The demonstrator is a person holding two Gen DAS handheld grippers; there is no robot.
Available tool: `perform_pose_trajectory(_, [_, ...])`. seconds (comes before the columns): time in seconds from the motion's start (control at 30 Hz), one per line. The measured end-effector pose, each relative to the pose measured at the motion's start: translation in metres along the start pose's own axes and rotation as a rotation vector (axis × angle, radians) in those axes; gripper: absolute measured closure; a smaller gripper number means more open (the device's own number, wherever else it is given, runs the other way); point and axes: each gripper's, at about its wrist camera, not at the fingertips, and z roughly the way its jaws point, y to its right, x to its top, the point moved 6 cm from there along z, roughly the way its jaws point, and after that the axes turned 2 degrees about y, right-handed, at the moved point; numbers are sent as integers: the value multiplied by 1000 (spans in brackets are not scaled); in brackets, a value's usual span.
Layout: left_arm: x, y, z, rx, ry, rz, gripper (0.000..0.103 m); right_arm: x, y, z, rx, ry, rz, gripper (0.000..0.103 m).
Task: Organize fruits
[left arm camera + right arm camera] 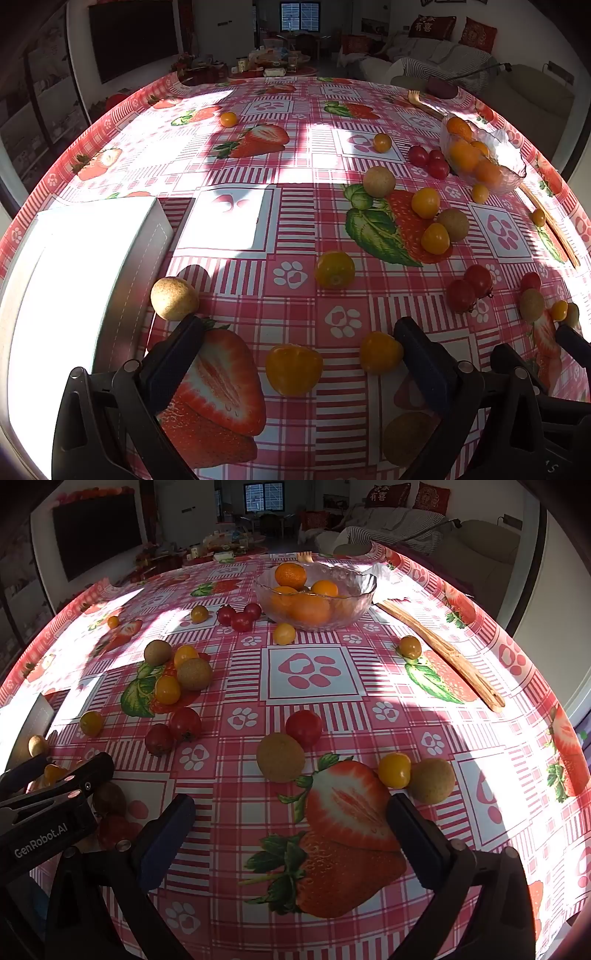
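Both grippers hang tilted down over a table (369, 709) covered with a pink checked cloth printed with strawberries and paw marks. The left gripper (299, 343) has its jaws spread wide and holds nothing; a yellow tomato (293, 368) lies on the cloth between its fingers, touching neither, and another yellow tomato (380, 351) sits just beside the right finger. A tan round fruit (174, 298) rests just beyond the left finger, next to a white box (92, 266) in bright sun. The right gripper (291, 812) is also wide open and empty, with only printed cloth between its fingers. Just ahead of it lie a tan fruit (280, 757), a red tomato (303, 726), and a yellow tomato (394, 770) touching another tan fruit (431, 781). More red, yellow and tan fruits are scattered across the table. At the far side stands a glass bowl (354, 590) holding oranges (290, 574), with wooden tongs (443, 651) lying to its right.
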Motion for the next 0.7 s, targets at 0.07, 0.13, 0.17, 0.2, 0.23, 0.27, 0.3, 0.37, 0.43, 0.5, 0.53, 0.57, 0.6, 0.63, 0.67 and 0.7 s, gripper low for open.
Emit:
perform_pose_trajectory(0.07, [0, 0, 0, 0, -1, -1, 0, 0, 0, 0, -1, 6, -1, 0])
perform_pose_trajectory(0.13, [0, 0, 0, 3, -1, 4, 0, 0, 0, 0, -3, 5, -2, 0])
perform_pose_trajectory(0.17, [0, 0, 0, 3, -4, 5, 0, 0, 0, 0, -3, 0, -3, 0])
perform_pose_trajectory(0.2, [-1, -1, -1, 7, -7, 1, 0, 0, 0, 0, 1, -5, -7, 0])
perform_pose_trajectory(0.23, [-3, -1, -1, 10, -9, -4, 0, 0, 0, 0, 8, -12, -11, 0])
perform_pose_trajectory(0.27, [-5, -2, -2, 12, -13, -10, 0, 1, -1, 0, 13, -17, -18, 0])
perform_pose_trajectory(0.3, [-7, -3, -4, 13, -16, -15, 0, 1, -1, 1, 17, -21, -22, 0])
perform_pose_trajectory(0.37, [-12, -7, -11, 11, -22, -26, 0, 0, -1, 0, 24, -24, -30, 0])
perform_pose_trajectory(0.43, [-18, -7, -17, 16, -18, -31, 0, -4, 1, -1, 32, -24, -31, 0])
perform_pose_trajectory(0.5, [-19, -9, -22, 37, -12, -27, 0, -5, -1, -4, 40, -42, -54, 0])
perform_pose_trajectory(0.53, [-20, -9, -25, 41, -9, -21, 0, -6, -1, -5, 47, -56, -65, 0])
perform_pose_trajectory(0.57, [-21, -9, -28, 42, -4, -18, 0, -7, -1, -6, 51, -70, -71, 0])
perform_pose_trajectory(0.6, [-22, -8, -33, 42, 2, -14, 0, -9, -1, -8, 52, -78, -68, 0])
perform_pose_trajectory(0.63, [-24, -8, -37, 40, 9, -9, 0, -11, 1, -10, 52, -77, -58, 0])
perform_pose_trajectory(0.67, [-25, -7, -40, 40, 13, -3, 0, -14, 2, -13, 57, -72, -43, 0])
perform_pose_trajectory(0.7, [-26, -6, -43, 41, 15, 5, 0, -16, 2, -15, 64, -68, -28, 0])
